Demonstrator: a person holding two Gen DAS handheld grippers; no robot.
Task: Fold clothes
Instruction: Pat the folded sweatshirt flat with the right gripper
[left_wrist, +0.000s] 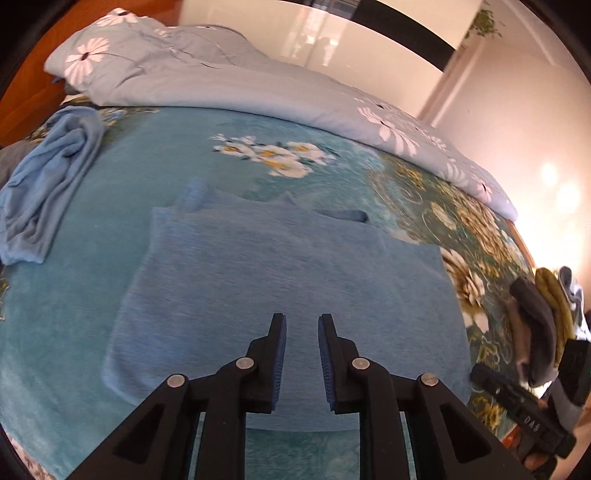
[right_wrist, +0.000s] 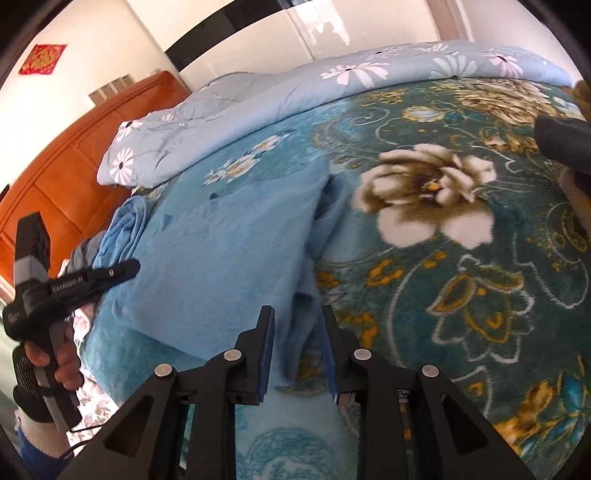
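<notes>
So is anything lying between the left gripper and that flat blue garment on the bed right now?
Nothing visible. The left gripper hangs over the blue garment with its jaws apart and empty, only bare cloth ahead of them. The crumpled light blue garment lies off to the side on the bedspread, clear of the path.

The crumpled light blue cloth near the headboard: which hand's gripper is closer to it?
Left. The left gripper hangs beside the crumpled light blue cloth. The right gripper sits at the far edge of the flat blue garment, which lies between them.
</notes>
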